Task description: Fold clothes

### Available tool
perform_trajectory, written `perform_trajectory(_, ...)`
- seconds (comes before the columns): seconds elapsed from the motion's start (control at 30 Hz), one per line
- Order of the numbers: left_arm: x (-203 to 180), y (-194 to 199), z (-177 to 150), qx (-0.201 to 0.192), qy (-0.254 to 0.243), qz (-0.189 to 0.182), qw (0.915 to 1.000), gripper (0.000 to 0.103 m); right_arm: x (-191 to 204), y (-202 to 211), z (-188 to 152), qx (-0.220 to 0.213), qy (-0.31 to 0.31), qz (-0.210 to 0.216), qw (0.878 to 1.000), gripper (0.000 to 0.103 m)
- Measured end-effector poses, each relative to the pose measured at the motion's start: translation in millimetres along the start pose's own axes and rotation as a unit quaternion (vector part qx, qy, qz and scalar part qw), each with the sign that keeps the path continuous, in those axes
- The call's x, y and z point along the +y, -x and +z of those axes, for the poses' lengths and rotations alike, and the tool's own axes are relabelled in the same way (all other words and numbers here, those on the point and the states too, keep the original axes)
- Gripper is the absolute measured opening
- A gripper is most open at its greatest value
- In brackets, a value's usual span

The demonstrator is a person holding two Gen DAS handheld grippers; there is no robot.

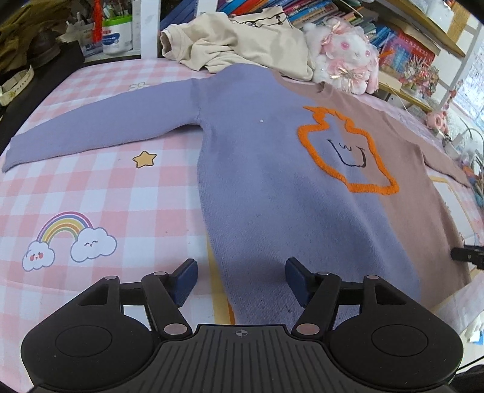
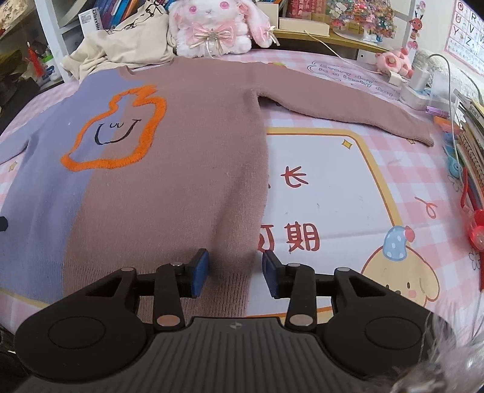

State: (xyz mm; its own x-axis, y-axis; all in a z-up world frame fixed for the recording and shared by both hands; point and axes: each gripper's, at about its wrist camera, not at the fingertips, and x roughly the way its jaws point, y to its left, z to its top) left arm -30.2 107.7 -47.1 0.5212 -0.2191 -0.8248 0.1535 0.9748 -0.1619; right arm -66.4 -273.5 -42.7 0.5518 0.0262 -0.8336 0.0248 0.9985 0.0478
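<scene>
A sweater, half purple point(image 1: 257, 169) and half brown point(image 2: 187, 151), lies flat and face up on the pink checked cloth, sleeves spread out. An orange outlined face point(image 1: 348, 151) sits on its chest; it also shows in the right wrist view point(image 2: 118, 133). My left gripper point(image 1: 240, 279) is open, its blue pads either side of the purple hem corner. My right gripper point(image 2: 234, 273) is open over the brown hem corner. The right gripper's tip shows at the right edge of the left wrist view point(image 1: 467, 255). Neither holds cloth.
A crumpled cream garment point(image 1: 242, 42) and a white and pink plush rabbit point(image 2: 211, 27) lie behind the sweater's collar. Bookshelves point(image 1: 408, 45) stand behind. Books, cables and small toys point(image 2: 462, 145) crowd the right edge of the bed.
</scene>
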Motion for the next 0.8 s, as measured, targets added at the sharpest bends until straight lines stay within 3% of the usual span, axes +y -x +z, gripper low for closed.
perform_trajectory(0.07, -0.6, -0.1, -0.5, -0.001, -0.002, 0.001, 1.0000, 0.064, 0.1, -0.2, 0.3, 0.000, -0.001, 0.004, 1.000, 0.035)
perform_trajectory(0.13, -1.2, -0.1, -0.9, -0.001, -0.005, 0.003, 1.0000, 0.062, 0.1, -0.1, 0.5, 0.001, -0.003, 0.009, 1.000, 0.027)
perform_trajectory(0.2, -3.1, 0.1, -1.1, -0.002, -0.011, 0.013, 0.9999, 0.046, 0.3, 0.2, 0.3, -0.001, -0.005, 0.011, 1.000, 0.018)
perform_trajectory(0.27, -3.2, 0.3, 0.0, -0.001, -0.016, 0.018, 0.9997, 0.019, 1.5, 0.7, -1.2, -0.006, -0.011, 0.009, 1.000, 0.015)
perform_trajectory(0.37, 3.4, 0.1, 1.8, -0.001, -0.009, 0.015, 0.9998, 0.007, 6.1, 1.3, -3.2, -0.011, -0.011, 0.003, 1.000, 0.012)
perform_trajectory(0.57, 17.6, -0.3, 6.7, 0.001, 0.007, 0.014, 0.9999, 0.006, 19.7, 3.1, -4.7, -0.003, 0.029, 0.012, 1.000, 0.011)
perform_trajectory(0.8, 2.5, -1.2, 2.4, 0.006, -0.016, -0.001, 0.9999, 0.006, 5.0, -0.9, 1.1, -0.009, 0.008, -0.012, 1.000, 0.011)
